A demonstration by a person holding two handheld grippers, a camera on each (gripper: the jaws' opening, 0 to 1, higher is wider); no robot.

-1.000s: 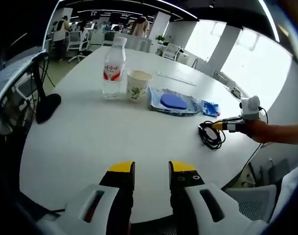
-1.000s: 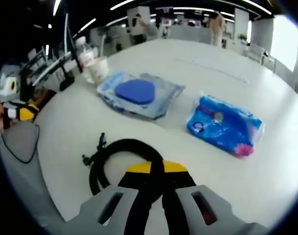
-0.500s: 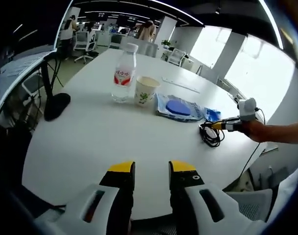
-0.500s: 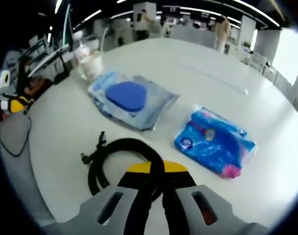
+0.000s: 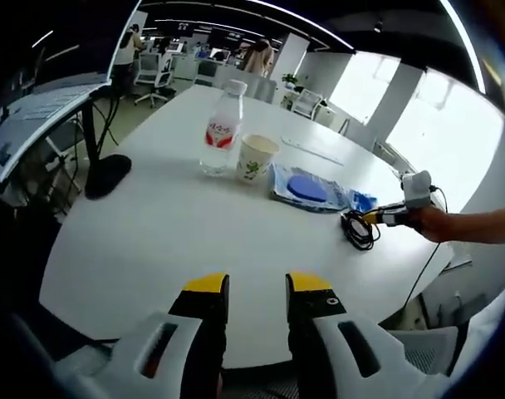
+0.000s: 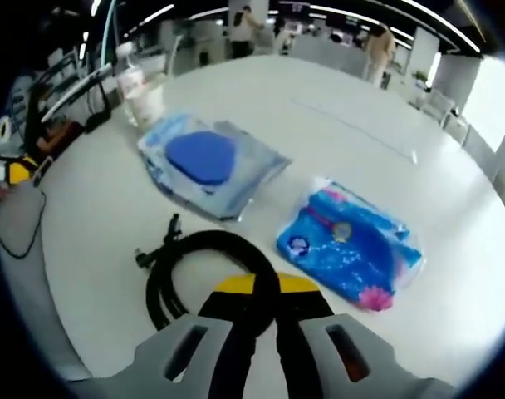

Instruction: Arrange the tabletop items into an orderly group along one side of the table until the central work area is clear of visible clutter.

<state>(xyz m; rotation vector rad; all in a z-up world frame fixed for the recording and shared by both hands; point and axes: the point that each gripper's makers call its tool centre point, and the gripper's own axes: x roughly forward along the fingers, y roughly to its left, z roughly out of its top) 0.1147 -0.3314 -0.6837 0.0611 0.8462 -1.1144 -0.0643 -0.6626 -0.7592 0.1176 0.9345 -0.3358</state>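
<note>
Right gripper (image 6: 265,287) clamped shut on coiled black cable (image 6: 186,266); one strand pinched between yellow-tipped jaws, loop lying on white table (image 6: 385,108) just ahead and left of jaws. Compared with a second back: blue tissue pack (image 6: 350,256) closer and nearer centre of right gripper view, clear pouch with blue pad (image 6: 207,162) drifted left in frame. Whole picture shifted together, so taken as camera travel. Cable held same place against jaws throughout, so grip read as steady, cable carried or dragged along. Judged: cable mid-transfer toward the tissue pack and pouch, not yet released.

Left gripper (image 5: 257,291) empty, jaws parted by a narrow gap, low over near table edge. In left gripper view, scene smaller and farther than a second back; taken as hand pulled back, not objects moved. Water bottle (image 5: 221,131) upright, paper cup (image 5: 257,158) just beside it, then pouch, then tissue pack, in a rough row across far side. Cable and right gripper (image 5: 384,218) at right end of that row, well apart from left jaws. Black stand base (image 5: 108,175) off to left near edge.

Judged: row largely formed; cable the last loose item; central area near left gripper bare.
</note>
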